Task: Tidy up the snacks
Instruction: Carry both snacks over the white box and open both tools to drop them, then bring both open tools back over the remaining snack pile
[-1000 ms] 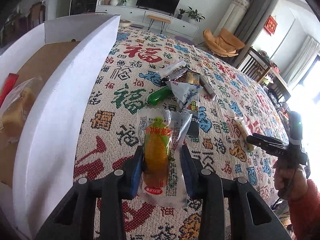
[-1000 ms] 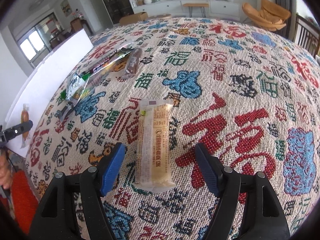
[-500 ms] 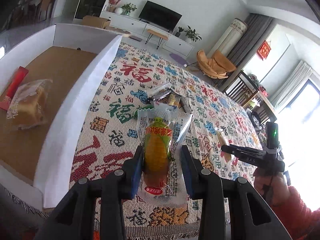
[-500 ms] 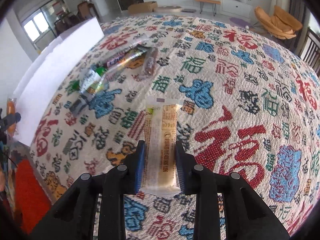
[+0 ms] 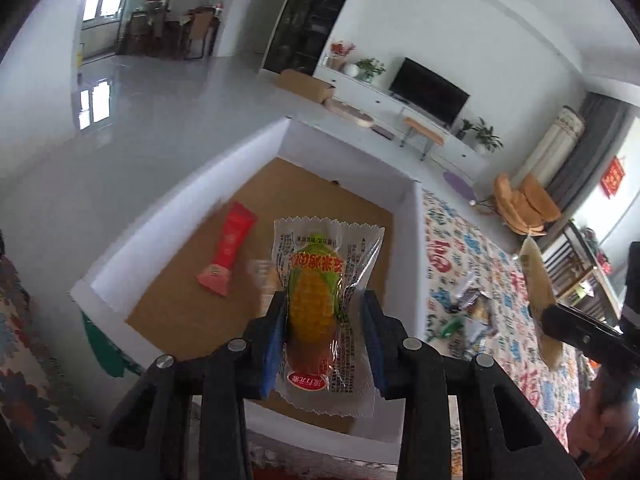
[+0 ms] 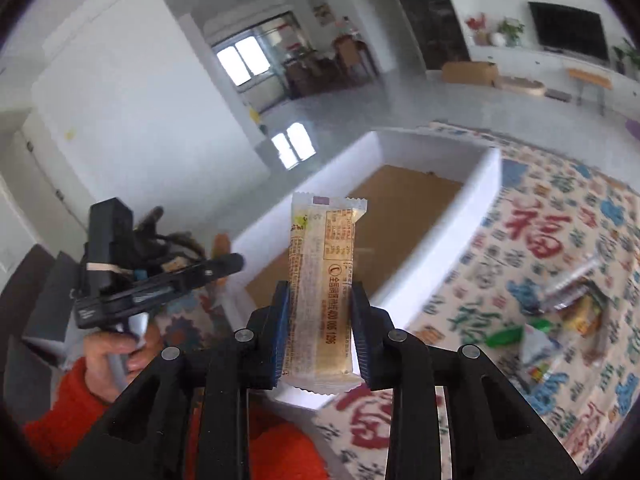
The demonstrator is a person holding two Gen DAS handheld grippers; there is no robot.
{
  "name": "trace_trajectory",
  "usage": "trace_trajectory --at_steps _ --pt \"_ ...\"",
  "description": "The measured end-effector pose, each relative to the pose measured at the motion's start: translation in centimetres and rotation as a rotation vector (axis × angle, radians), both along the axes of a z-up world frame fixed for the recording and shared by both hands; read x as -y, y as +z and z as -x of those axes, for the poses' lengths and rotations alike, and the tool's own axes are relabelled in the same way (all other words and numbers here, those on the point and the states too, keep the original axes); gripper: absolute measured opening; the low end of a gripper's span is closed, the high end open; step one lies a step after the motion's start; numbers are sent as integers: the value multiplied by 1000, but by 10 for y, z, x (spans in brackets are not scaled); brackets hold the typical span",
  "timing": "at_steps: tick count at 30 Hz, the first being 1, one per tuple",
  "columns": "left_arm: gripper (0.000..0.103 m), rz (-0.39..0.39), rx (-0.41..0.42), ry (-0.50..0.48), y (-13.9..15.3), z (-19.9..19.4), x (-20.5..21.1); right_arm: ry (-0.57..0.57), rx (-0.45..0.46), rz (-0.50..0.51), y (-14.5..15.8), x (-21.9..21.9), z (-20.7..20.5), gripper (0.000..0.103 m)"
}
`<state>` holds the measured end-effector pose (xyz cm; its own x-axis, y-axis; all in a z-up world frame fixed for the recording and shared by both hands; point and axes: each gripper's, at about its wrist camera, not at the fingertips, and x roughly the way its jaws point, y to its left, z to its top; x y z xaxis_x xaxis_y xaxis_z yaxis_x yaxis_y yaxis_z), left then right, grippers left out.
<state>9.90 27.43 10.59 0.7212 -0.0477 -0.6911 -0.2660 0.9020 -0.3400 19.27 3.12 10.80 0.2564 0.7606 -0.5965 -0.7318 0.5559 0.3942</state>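
So I count one white box (image 5: 404, 248), one red snack packet (image 5: 228, 256) inside it, one corn snack (image 5: 316, 304), one beige bar (image 6: 324, 280), and one blurry snack pile (image 6: 560, 320) lower right.

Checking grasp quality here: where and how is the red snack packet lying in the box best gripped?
Grip the red packet across its narrow middle, coming from above. It lies flat and slanted on the box floor, away from the walls, so turn the tool to span its long edges.
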Motion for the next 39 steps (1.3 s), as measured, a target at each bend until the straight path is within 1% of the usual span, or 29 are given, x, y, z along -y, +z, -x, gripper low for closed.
trace_trajectory --at_steps 1,2,3,4,5,6,7,8,11,14,16,17,18,19,20,21,22,24,25,28,30,31,33,35,37,38,39 --pt "39 -24 -19 25 -5 -2 -10 29 4 10 -2 -21 3 30" --pt "44 -44 -40 52 -10 -4 -18 50 5 23 -7 -38 5 31" --pt "55 -60 -55 79 -16 -6 -25 69 -7 32 -14 -51 6 33" --pt "62 -68 -69 98 -23 -8 -32 85 -34 44 -23 -64 4 36" --pt "74 -67 -83 110 -29 -9 -36 98 -68 61 -34 -73 3 49" --pt "78 -68 -90 119 -34 -9 -39 99 -100 75 -43 -78 0 55" --pt "78 -69 -90 124 -38 -6 -39 88 -115 76 -49 -75 -2 57" --pt "78 -68 -87 121 -41 -4 -36 73 -117 71 -53 -69 -3 57" --pt "78 -53 -69 95 -46 3 -16 14 -86 78 -59 -36 -6 58" --pt "78 -18 -39 18 -40 7 25 -65 -14 125 -66 10 -10 65" --pt "80 14 -15 -66 -34 10 63 -131 46 187 -78 48 -10 66" --pt "84 28 0 -114 -30 12 84 -169 74 225 -86 68 -10 66" --pt "90 37 15 -166 -28 13 108 -212 101 267 -96 90 -10 66" --pt "92 43 29 -213 -26 17 131 -259 122 312 -106 111 -10 66" --pt "98 48 40 -262 -25 20 155 -310 134 358 -119 134 -9 66" --pt "101 51 45 -305 -28 21 180 -361 135 399 -131 159 -9 66" --pt "101 57 42 -342 -33 21 204 -410 130 436 -142 184 -9 66" --pt "101 66 4 -420 -50 16 247 -506 114 492 -163 228 -5 66" --pt "101 46 -24 -444 -59 12 268 -548 103 503 -169 248 -3 66" --pt "101 -71 -93 -451 -88 -3 312 -662 84 497 -180 293 4 66" --pt "101 -134 -121 -426 -104 -15 321 -706 59 476 -185 312 7 66" --pt "101 -154 -130 -410 -109 -18 319 -720 54 450 -186 318 9 68" --pt "101 -170 -135 -375 -117 -29 315 -741 46 428 -186 323 9 70" --pt "101 -194 -127 -344 -124 -30 303 -739 40 439 -187 321 7 77" --pt "101 -235 -118 -314 -134 -27 301 -725 49 469 -189 314 4 80" --pt "101 -254 -122 -302 -143 -26 299 -725 51 473 -189 313 3 81" --pt "100 -269 -163 -288 -152 -28 300 -725 47 468 -189 313 2 81"
